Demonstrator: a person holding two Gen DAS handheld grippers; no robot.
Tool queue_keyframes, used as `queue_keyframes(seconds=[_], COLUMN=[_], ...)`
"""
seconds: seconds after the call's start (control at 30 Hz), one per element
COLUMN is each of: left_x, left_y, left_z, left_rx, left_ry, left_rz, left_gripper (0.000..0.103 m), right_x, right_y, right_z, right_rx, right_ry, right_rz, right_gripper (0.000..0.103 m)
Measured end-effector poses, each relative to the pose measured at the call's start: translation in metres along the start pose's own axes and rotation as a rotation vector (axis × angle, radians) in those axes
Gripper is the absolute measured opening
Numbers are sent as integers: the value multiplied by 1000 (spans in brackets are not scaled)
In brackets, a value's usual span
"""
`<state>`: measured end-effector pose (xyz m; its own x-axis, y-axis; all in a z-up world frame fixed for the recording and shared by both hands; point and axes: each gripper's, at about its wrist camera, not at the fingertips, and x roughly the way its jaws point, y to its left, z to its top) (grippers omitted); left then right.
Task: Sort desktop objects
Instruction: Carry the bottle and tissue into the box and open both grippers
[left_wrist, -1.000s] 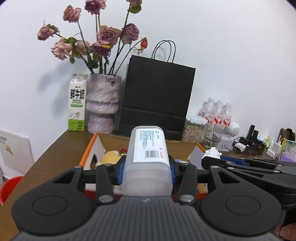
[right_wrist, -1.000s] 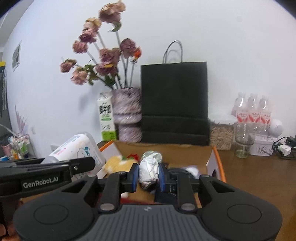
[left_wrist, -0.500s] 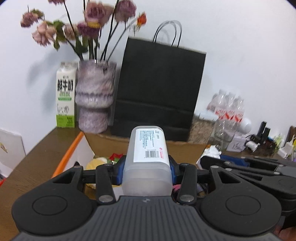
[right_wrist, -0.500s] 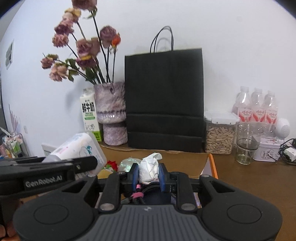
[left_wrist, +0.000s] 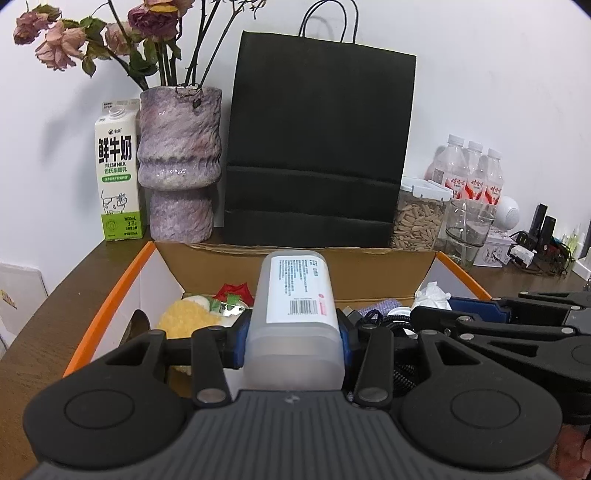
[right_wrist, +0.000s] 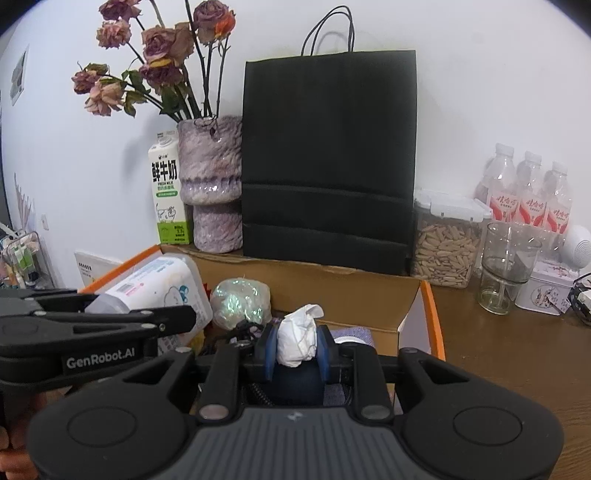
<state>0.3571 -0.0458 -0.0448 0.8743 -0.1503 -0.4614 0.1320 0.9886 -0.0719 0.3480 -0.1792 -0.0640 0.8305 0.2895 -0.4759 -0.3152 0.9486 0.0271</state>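
Bottle (left_wrist: 293, 317) in left tool (left_wrist: 291, 341) — crumpled tissue (right_wrist: 297, 341) in right tool (right_wrist: 295, 350), both clamped.

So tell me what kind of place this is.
Probably a lived-in home or office desk against a white wall: a wooden desk crowded with a milk carton, a vase of dried roses, a black paper bag and a jar of seeds, plus charger cables at the right edge.
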Motion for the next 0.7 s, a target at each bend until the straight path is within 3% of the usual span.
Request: queue_keyframes(seconds=[0.13,0.17,0.23,0.3,0.37,0.4,0.53,0.7], left_x=[-2,-5,-10,-16,-21,-23,-28,-29], left_y=[0,1,0,2,7,10,19,18], left_z=[-1,0,2,3,5,5,8,8], left_rx=[0,-3,3,0,-18,-30,-85,-66], left_ry=[-10,-23,-52,-85,-124,-139,-139,-139], left_rz=[5,8,27,90,166,175,148,145], left_gripper=[45,47,54,86,103,103,103,103], right_x=[-2,-3,-5,-10,-15,-18,-23,-25], right_y=[1,0,-1,-2,-6,-8,-14,-8], right_z=[1,1,2,3,5,6,9,10], right_rx=[8,14,26,36,60,76,110,76], right_ry=[13,16,13,-8,-35,-54,-74,-72], right_rz=[15,21,24,0,-10,-9,5,16], right_gripper=[29,35,60,70,88,103,103,103])
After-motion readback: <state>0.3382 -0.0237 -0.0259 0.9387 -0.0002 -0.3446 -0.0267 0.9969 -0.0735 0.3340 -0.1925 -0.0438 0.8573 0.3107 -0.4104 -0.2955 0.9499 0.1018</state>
